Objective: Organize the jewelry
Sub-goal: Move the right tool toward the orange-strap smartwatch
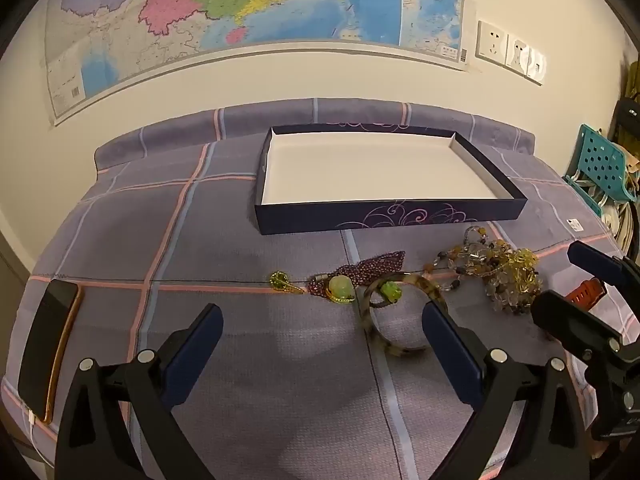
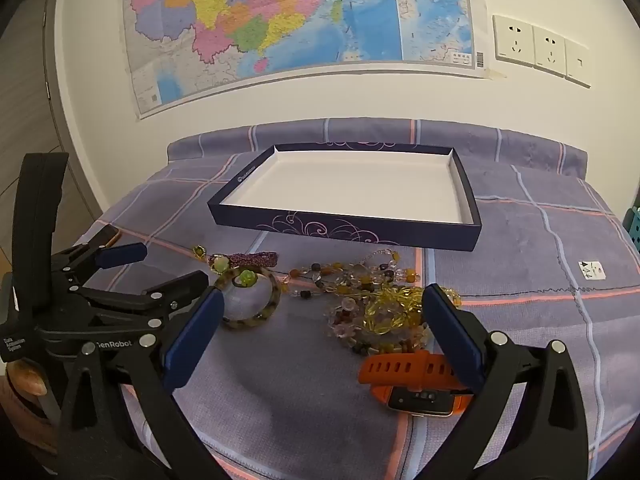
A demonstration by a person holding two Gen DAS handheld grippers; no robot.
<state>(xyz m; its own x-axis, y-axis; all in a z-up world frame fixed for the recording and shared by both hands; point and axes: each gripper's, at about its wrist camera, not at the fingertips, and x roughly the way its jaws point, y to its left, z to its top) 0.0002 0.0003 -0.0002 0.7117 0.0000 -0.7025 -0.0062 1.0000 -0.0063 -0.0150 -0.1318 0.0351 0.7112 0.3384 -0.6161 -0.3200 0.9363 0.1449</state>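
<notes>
Both tools hang over the bed with their jaws spread wide and nothing between the pads. The left gripper [image 1: 322, 334] hovers above the plaid bedspread [image 1: 248, 360], its right finger just beside the mottled bangle [image 1: 404, 312]. A green stone ring [image 1: 389, 291] sits inside the bangle's loop, and a pale green bead ring [image 1: 341, 286] lies against a purple beaded strand [image 1: 368, 266]; farther left lies a small green-and-gold piece [image 1: 280, 281], maybe a brooch, too small to tell. The right gripper [image 2: 322, 334] hovers over the heap of yellow and clear bead necklaces [image 2: 376, 300], with the orange watch [image 2: 416, 384] just below it. Behind the jewelry sits the shallow dark box [image 2: 360, 230], its white inside bare. A phone [image 1: 48, 344] lies at the bed's left edge.
</notes>
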